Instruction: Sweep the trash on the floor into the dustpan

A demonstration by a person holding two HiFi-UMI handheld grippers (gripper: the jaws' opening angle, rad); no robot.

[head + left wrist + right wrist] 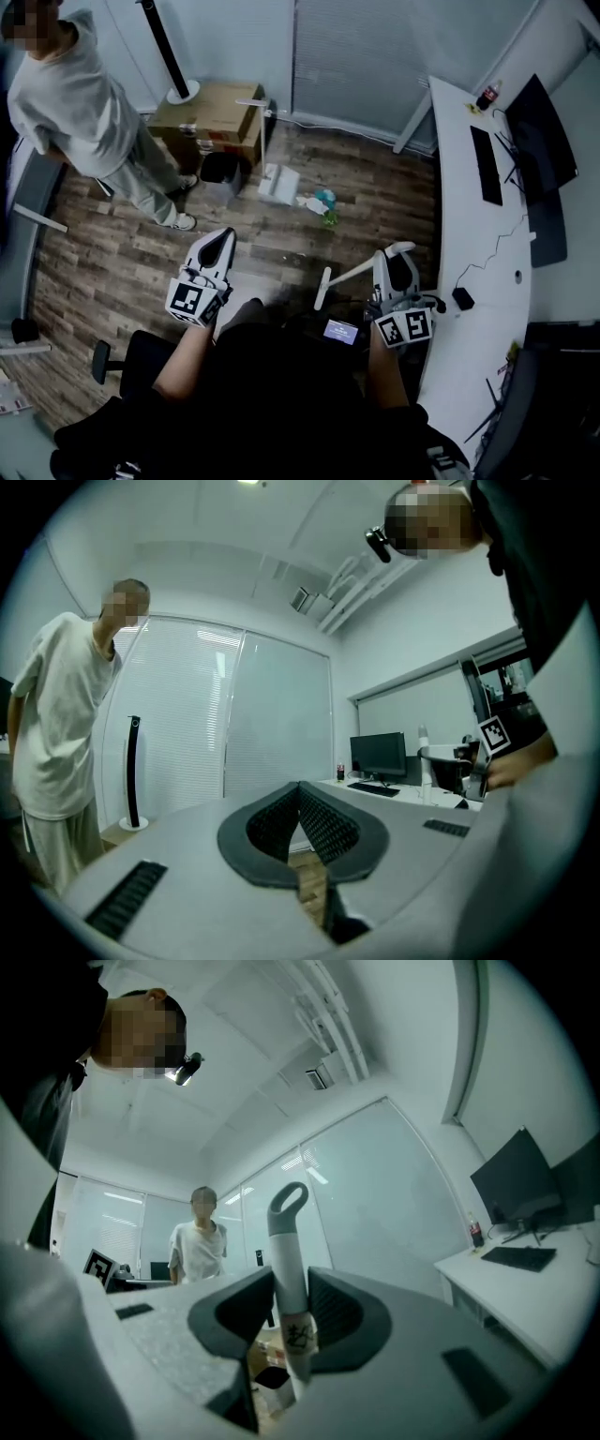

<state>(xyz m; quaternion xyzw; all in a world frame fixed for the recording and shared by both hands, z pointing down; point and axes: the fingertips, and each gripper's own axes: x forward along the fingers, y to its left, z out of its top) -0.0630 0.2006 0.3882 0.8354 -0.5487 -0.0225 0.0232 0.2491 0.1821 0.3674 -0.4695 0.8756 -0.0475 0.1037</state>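
Observation:
The trash (pixel 322 202), a small heap of teal, white and green scraps, lies on the wood floor ahead. Just left of it stands a white dustpan (pixel 278 183). My right gripper (pixel 398 255) is shut on a white broom handle (pixel 352 274) that slants down to the left. In the right gripper view the handle (pixel 289 1269) stands upright between the jaws of the right gripper (pixel 289 1290), its grey loop end on top. My left gripper (pixel 221 236) points level with its jaws shut and nothing between them. The same shows in the left gripper view (pixel 300 797).
A person in a grey top (pixel 80 103) stands at the far left. A cardboard box (pixel 211 117) and a black bin (pixel 223 173) sit behind the dustpan. A long white desk (pixel 469 281) with a keyboard, monitors and a bottle runs along the right.

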